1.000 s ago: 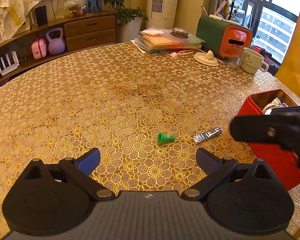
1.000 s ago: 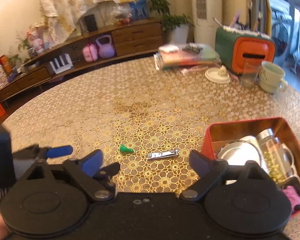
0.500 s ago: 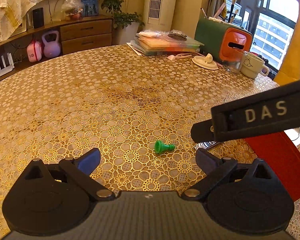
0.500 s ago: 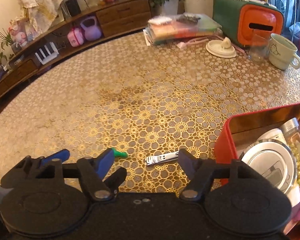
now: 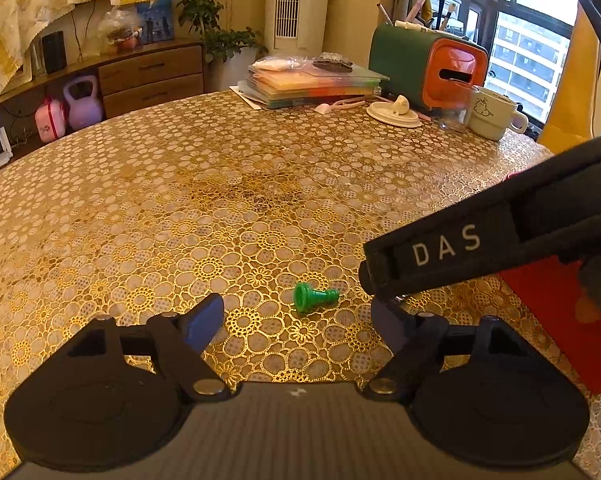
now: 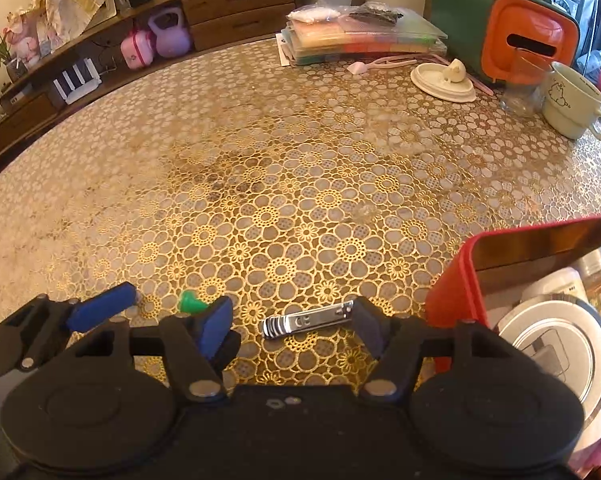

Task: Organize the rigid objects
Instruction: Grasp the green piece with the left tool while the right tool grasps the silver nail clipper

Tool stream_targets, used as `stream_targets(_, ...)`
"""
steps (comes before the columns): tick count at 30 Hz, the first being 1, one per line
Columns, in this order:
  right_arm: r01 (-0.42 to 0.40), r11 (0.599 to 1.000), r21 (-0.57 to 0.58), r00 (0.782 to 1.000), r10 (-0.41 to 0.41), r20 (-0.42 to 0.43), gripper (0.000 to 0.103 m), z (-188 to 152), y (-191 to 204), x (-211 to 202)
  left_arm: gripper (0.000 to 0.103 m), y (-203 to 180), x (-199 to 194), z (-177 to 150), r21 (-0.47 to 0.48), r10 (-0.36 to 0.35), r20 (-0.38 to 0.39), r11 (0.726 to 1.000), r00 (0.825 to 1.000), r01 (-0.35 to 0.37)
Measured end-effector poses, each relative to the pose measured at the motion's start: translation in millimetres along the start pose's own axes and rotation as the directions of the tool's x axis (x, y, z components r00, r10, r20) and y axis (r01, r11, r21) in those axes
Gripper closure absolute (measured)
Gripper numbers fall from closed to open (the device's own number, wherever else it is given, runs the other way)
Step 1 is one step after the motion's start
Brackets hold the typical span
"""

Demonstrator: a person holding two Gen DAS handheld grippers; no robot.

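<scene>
A green chess pawn (image 5: 313,298) lies on its side on the gold floral tablecloth, just ahead of my open left gripper (image 5: 296,320). In the right wrist view the pawn (image 6: 190,303) is partly hidden behind a blue finger. A silver nail clipper (image 6: 306,321) lies flat between the fingers of my open right gripper (image 6: 292,326), low over the table. A red box (image 6: 452,280) at the right holds a round silver-rimmed lid, a white container and a jar. In the left wrist view the right gripper's body (image 5: 480,248), marked DAS, covers the clipper.
At the table's far side stand a stack of plastic folders (image 5: 312,84), a green and orange holder (image 5: 428,64), a white dish (image 5: 394,114), a glass and a pale mug (image 5: 494,116). A low cabinet with kettlebells is beyond the table.
My right gripper has come down and forward, so the nail clipper now lies between its fingers. My left gripper has moved slightly closer to the pawn. Both stay open.
</scene>
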State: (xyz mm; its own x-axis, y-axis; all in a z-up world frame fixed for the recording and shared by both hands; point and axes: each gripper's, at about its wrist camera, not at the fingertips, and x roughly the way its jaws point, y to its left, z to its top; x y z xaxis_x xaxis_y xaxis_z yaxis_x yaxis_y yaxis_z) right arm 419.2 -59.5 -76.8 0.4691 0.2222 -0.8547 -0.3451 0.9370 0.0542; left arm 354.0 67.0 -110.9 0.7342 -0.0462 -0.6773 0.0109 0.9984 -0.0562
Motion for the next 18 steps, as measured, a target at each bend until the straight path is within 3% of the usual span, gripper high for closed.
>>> stream_targets(3, 0.003, 1.0, -0.004, 1.0, -0.003, -0.001, 0.039, 0, -1, 1, 0.022, -1, 3, 0, 0.019, 0.004, 0.009, 1.0, 1.0, -0.004)
stream_targets(4, 0.006, 1.0, -0.008, 1.0, -0.006, 0.002, 0.041, 0, -1, 1, 0.027, -2, 3, -1, 0.03, 0.008, 0.015, 1.0, 1.0, -0.009)
stream_targets(5, 0.012, 1.0, -0.015, 1.0, -0.012, 0.003, 0.049, 0, -1, 1, 0.037, -4, 3, -1, 0.047, 0.02, 0.023, 0.999, 1.0, -0.021)
stream_targets(9, 0.033, 0.999, -0.035, 0.999, -0.033, 0.012, 0.078, -1, -6, 0, 0.057, -3, 3, 1, 0.052, 0.016, 0.034, 0.998, 0.999, -0.018)
stream_targets(12, 0.02, 0.999, -0.031, 1.0, -0.02, 0.02, 0.091, -1, -12, -2, 0.071, -3, 4, 2, 0.06, 0.024, 0.038, 0.998, 0.999, -0.027)
stream_targets(14, 0.007, 1.0, -0.027, 1.0, -0.006, 0.023, 0.097, -3, -15, -5, 0.072, -2, 4, 2, 0.058, 0.022, 0.039, 0.998, 0.999, -0.024)
stream_targets(16, -0.018, 1.0, -0.022, 1.0, 0.019, 0.016, 0.097, -4, -17, -6, 0.079, -2, 2, 2, 0.059, 0.022, 0.04, 0.998, 0.999, -0.024)
stream_targets(18, -0.022, 0.999, -0.032, 1.0, 0.023, 0.012, 0.097, -5, -17, -8, 0.079, 0, 2, 2, 0.055, 0.018, 0.033, 0.998, 0.999, -0.019)
